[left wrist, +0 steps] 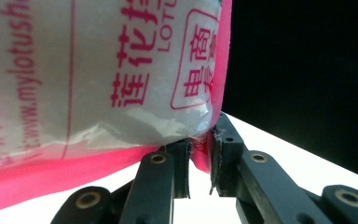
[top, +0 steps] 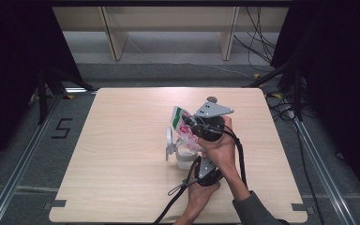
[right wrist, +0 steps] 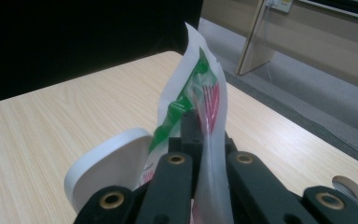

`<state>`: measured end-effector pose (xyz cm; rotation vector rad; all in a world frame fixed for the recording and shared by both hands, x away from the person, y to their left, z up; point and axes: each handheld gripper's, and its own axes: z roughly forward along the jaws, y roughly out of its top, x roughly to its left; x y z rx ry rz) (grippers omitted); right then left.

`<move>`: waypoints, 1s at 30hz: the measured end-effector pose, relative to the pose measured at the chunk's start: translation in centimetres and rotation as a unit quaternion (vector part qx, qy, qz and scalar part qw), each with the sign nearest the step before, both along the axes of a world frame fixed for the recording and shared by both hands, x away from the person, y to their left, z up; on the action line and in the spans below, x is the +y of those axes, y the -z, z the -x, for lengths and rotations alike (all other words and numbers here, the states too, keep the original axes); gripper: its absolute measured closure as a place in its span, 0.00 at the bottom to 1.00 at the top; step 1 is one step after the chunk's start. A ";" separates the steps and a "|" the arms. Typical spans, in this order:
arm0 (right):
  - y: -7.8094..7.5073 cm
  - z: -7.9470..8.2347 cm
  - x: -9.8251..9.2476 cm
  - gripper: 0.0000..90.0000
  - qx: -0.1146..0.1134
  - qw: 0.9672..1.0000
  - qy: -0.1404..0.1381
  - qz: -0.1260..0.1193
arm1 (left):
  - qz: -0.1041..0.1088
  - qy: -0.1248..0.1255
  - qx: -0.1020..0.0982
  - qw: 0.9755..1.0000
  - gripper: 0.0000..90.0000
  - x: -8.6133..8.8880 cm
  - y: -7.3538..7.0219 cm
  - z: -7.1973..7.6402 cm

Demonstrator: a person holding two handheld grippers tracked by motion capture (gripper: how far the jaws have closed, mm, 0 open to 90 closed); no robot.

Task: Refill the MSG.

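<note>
A plastic bag [top: 183,127] with pink, white and green print hangs tilted over a white tub [top: 184,159] whose round lid [top: 169,143] stands open at its left. My right gripper [top: 188,123], under its grey plate, is shut on the bag's upper end; its jaws pinch the green and red printed film [right wrist: 200,93], with the lid [right wrist: 107,168] just below. My left gripper [top: 200,161] comes up from beneath and is shut on the bag's pink bottom seam [left wrist: 200,156]. The bag's white body with pink lettering [left wrist: 98,70] bulges above those jaws.
The pale wooden table [top: 122,154] is bare to the left and right of the hands. A small grey round thing [right wrist: 349,186] lies on the table beyond the right gripper. Wooden shelf legs [top: 115,37] and cables [top: 258,42] stand behind the far edge.
</note>
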<state>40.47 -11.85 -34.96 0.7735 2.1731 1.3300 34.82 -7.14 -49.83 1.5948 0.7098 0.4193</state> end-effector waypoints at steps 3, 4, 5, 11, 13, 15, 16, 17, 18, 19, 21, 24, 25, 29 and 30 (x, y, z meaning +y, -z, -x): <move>0.0 -0.1 0.0 1.00 -0.003 1.000 0.000 0.003 | 0.004 0.001 0.001 1.000 0.88 -0.1 0.0 0.0; 0.0 -0.1 0.0 1.00 -0.001 1.000 -0.003 0.005 | 0.004 0.000 -0.002 1.000 0.88 -0.1 0.0 -0.1; 0.0 -0.1 0.0 1.00 0.002 1.000 -0.004 0.006 | 0.004 0.000 -0.001 1.000 0.88 -0.1 0.1 0.0; 0.1 -0.2 0.0 1.00 0.008 1.000 0.000 -0.001 | 0.002 -0.001 0.000 1.000 0.88 -0.1 0.0 0.0; 0.1 -0.3 -0.1 1.00 0.009 1.000 -0.003 0.003 | 0.003 0.000 0.001 1.000 0.88 -0.1 0.0 0.0; 0.0 -0.2 0.0 1.00 0.014 1.000 -0.003 0.002 | 0.003 0.000 0.001 1.000 0.88 -0.1 0.0 0.0; 0.0 -0.3 -0.1 1.00 0.007 1.000 -0.005 0.005 | 0.003 0.000 -0.001 1.000 0.88 -0.1 0.0 0.0; 0.0 -0.3 -0.1 1.00 0.006 1.000 -0.005 0.008 | 0.004 -0.001 0.000 1.000 0.88 -0.1 0.0 0.0; 0.1 -0.5 0.0 1.00 -0.006 1.000 -0.004 0.005 | 0.004 0.000 0.001 1.000 0.88 -0.1 0.0 0.0; 0.1 -0.3 0.0 1.00 0.023 1.000 0.000 0.000 | 0.004 0.000 0.000 1.000 0.88 -0.1 0.0 0.1; 0.1 -0.3 0.0 1.00 0.022 1.000 0.001 0.002 | 0.003 0.000 0.000 1.000 0.88 -0.1 0.0 0.0; 0.2 -0.5 0.0 1.00 0.013 1.000 0.000 0.001 | 0.001 0.002 0.000 1.000 0.88 -0.1 0.0 0.0; 0.2 -0.6 0.0 1.00 0.015 1.000 -0.002 0.005 | 0.003 0.002 0.000 1.000 0.88 -0.2 0.0 0.0; 0.3 -0.8 0.1 1.00 0.011 1.000 0.000 0.004 | 0.002 0.002 -0.001 1.000 0.88 -0.1 0.1 -0.1; 0.3 -0.8 0.1 1.00 0.013 1.000 -0.001 0.003 | 0.001 0.002 -0.002 1.000 0.88 -0.1 0.0 -0.1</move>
